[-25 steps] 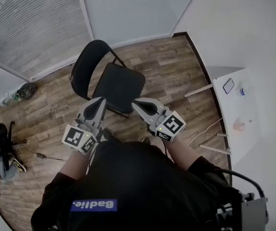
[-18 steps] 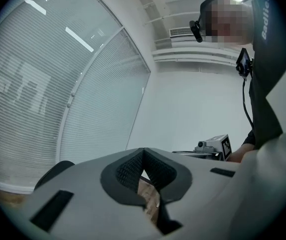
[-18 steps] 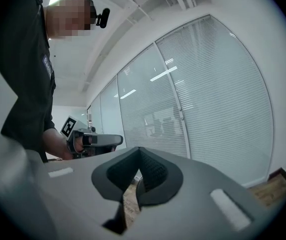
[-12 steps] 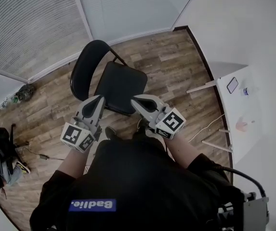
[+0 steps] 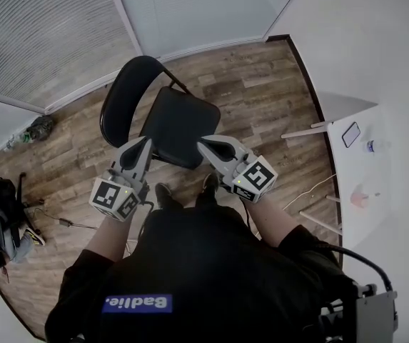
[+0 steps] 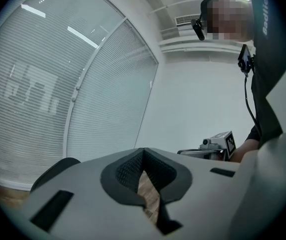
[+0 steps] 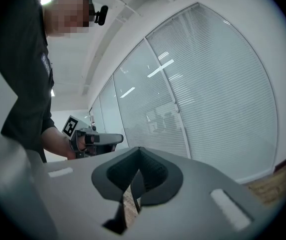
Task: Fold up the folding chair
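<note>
Folding chair [image 5: 179, 123] open at 12 o'clock; left hand-held gripper [image 5: 145, 143] and right hand-held gripper [image 5: 203, 143] pressed together, pinching nothing, near seat front.

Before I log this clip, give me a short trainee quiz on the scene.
1. True or false: the folding chair is already folded flat.
2. The left hand-held gripper and right hand-held gripper are: A open; B shut and empty; C shut on the chair.
3. Fill in: the chair stands on a ___ floor.
Key: 1 false, it stands open; 2 B; 3 wood.
</note>
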Motion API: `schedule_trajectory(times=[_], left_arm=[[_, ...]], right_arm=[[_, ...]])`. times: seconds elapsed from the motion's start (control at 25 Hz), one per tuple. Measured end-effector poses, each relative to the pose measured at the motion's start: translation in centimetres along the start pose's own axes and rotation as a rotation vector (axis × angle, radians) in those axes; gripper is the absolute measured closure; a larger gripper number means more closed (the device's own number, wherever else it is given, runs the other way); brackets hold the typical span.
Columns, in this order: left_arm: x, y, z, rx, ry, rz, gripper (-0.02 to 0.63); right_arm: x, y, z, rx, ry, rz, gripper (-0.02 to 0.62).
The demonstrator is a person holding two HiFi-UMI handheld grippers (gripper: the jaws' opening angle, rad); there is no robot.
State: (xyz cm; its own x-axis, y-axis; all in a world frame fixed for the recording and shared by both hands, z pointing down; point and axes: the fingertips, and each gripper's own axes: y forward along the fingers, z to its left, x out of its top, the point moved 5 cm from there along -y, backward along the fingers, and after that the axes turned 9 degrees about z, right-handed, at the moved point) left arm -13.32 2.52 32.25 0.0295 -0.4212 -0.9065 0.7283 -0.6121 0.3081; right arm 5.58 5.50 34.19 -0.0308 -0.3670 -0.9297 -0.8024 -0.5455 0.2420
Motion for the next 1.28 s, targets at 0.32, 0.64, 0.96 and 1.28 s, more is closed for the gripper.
schedule_trajectory(times=[0.32,0.64,0.96,1.28], left_arm=[[-1.0,2.3,1.7,0.034,-0.011,0.050,0.601],[-2.2,3.7,3.8,0.054,0.004,0.126,0.601],[-3.3,4.9,7.5,0.086,0.022,0.173,0.601],[-5.3,5.9,10.3,0.107,0.077,0.240,0.601]], right_arm=[[-1.7,0.4,-2.2,-0.011,0.035,0.009,0.595],[-4.3,1.0,-4.1,-0.045,0.089,0.021,0.595],[-7.4,2.0,-6.1,-0.084,0.139,0.048,0.594],[-10.6,3.4,-7.6,-0.109,0.184,0.075,0.594]])
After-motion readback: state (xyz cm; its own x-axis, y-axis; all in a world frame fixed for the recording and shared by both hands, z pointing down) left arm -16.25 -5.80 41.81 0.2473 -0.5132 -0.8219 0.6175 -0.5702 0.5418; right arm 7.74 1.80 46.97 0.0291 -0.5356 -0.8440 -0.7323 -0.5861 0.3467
